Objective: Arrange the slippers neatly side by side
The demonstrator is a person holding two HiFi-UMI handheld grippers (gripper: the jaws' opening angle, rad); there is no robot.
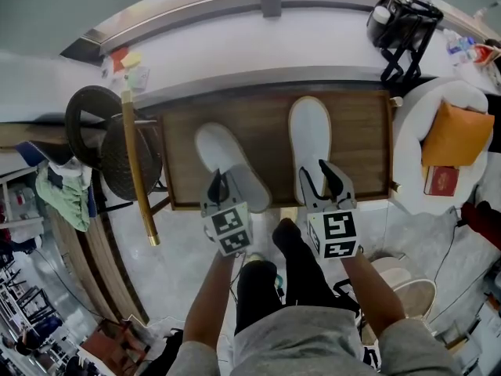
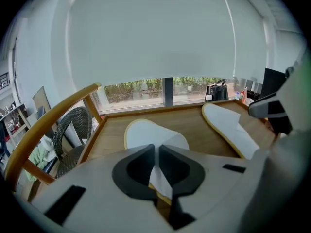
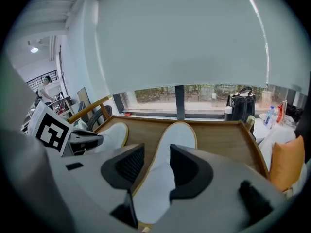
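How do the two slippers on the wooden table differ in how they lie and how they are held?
The left slipper lies slanted on the table; the right slipper lies straight. The left gripper is shut on the left slipper's upper; the right gripper's jaws stand apart around the right slipper. Both are white with yellow edging.

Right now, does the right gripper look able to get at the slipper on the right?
Probably yes. The right gripper has its jaws apart astride the right slipper on the wooden table; nothing blocks it.
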